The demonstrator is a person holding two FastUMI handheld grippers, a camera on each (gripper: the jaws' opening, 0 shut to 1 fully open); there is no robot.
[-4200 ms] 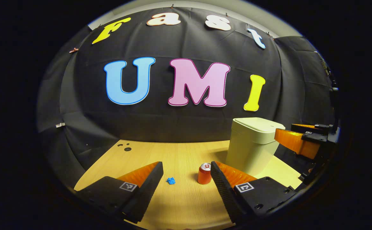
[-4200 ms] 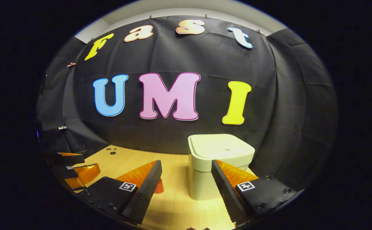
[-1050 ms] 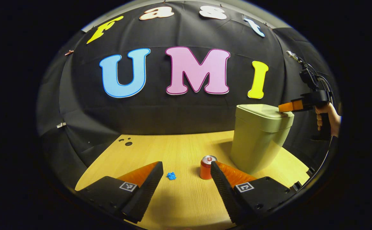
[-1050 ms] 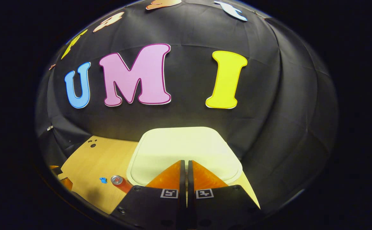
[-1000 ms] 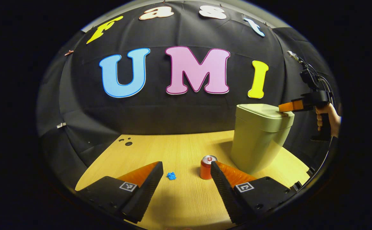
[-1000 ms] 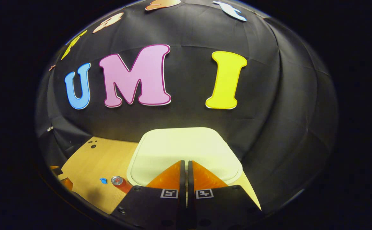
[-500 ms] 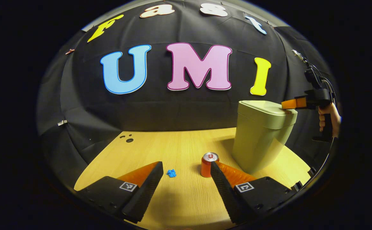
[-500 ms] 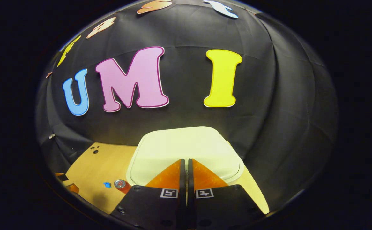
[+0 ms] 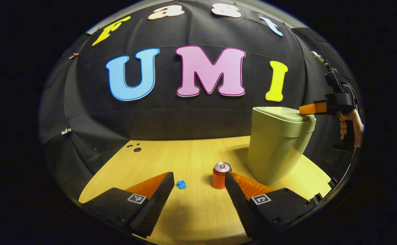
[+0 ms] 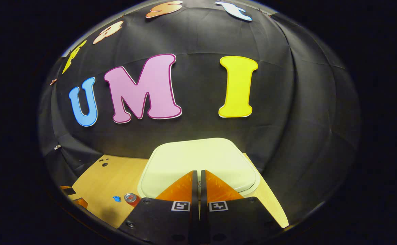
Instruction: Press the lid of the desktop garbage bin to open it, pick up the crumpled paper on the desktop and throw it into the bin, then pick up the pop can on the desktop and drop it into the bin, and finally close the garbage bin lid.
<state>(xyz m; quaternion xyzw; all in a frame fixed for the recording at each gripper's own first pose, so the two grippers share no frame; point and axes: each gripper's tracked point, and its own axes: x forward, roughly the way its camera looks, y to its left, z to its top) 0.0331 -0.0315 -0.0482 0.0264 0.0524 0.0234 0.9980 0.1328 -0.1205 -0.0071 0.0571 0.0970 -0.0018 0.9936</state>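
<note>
One pale wooden tabletop [image 9: 191,153] carries everything: a tall pale-green plastic bin [image 9: 276,146] with its flat lid [image 10: 198,163] down at right, where the right gripper [image 10: 197,175], fingers pressed together and empty, seems to rest. The left gripper [image 9: 198,190] gapes wide, empty, framing an upright red pop can [image 9: 221,175] and a tiny crumpled blue paper [image 9: 181,184].

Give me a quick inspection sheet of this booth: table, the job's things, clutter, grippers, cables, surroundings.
Surface: wooden table, small dark holes near its far left corner.
Job's things: garbage bin with lid down; crumpled paper and upright pop can on the table, apart.
Clutter: nothing seen.
Grippers: left gripper open, low over the table; right gripper shut, tips at the lid, held by a hand.
Cables: dark cable on the right gripper.
Surroundings: black cloth wall.
</note>
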